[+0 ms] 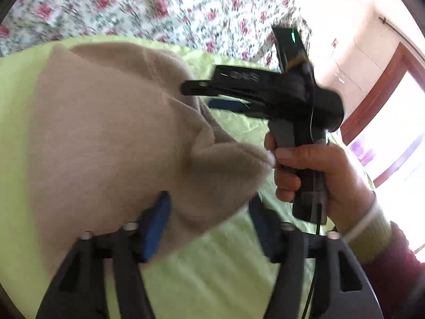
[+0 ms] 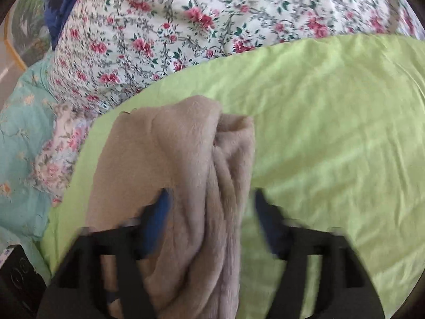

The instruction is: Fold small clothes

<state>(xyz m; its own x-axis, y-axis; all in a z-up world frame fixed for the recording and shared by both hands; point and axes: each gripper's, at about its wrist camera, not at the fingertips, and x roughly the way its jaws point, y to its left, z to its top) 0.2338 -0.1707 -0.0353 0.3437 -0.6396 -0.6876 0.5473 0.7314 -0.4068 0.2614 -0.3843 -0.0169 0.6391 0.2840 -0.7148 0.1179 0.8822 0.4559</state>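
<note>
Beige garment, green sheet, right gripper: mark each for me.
beige garment (image 2: pixel 170 154), right wrist view, its fuzzy folded middle.
green sheet (image 2: pixel 332 122), right wrist view, bare wrinkled part.
right gripper (image 1: pixel 194 94), left wrist view, between its fingertips.

beige garment (image 1: pixel 111 133) drapes between left gripper (image 1: pixel 209 220) jaws, spread apart.

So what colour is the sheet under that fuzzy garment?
Light green sheet, clearest in the right wrist view.
</note>
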